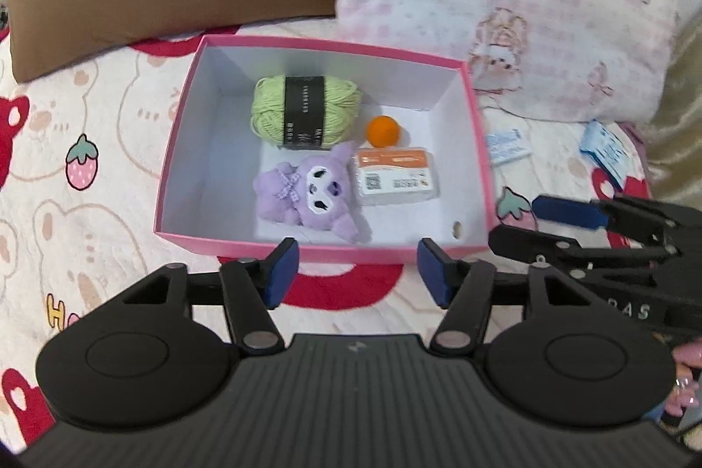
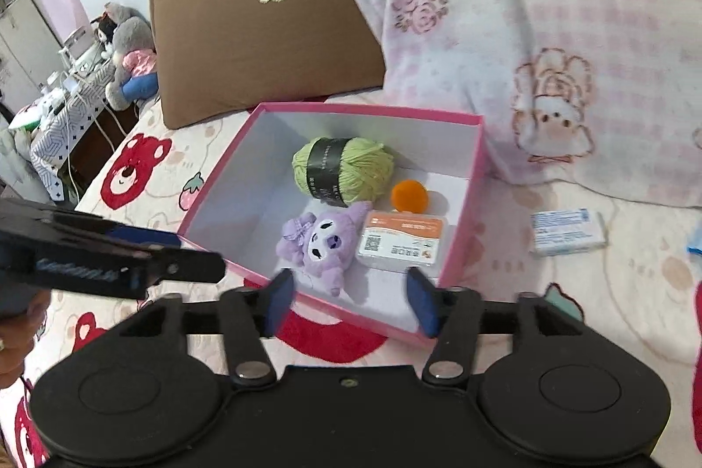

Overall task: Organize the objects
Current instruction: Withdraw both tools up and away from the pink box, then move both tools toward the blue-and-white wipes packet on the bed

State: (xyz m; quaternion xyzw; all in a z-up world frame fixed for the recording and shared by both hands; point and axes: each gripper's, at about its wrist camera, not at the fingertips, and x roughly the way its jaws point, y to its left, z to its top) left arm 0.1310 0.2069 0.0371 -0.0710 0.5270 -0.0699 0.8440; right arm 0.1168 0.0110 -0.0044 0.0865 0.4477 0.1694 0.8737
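— Both tongs first: how are they standing?

— Left tongs (image 1: 357,270) are hanging with their blue pads apart, nothing between them, at the lower middle of the left view, just in front of the near wall of the pink box (image 1: 322,251). Right tongs (image 2: 351,301) are doing the same in the right view: pads spread wide, gripping nothing, sitting low in the frame over the box's near corner.

— And what is lying in the box?

— Four things, all toward the middle and right of its white floor. A green ball of yarn (image 1: 305,110) with a black band is resting near the far wall. An orange ball (image 1: 383,131) is sitting just beside it, lower right. In front of those, a purple plush toy (image 1: 309,191) is lying next to a small clear case with an orange label (image 1: 395,176); the two look to be touching.

— Anything outside it?

— A white and blue packet (image 2: 566,231) is lying on the bear-print bedspread (image 1: 87,126) at the right of the box, apart from it. A second blue packet (image 1: 603,148) is showing farther right in the left view. A brown pillow (image 2: 263,42) is filling the upper left, and a pink checked pillow (image 2: 548,29) the upper right.
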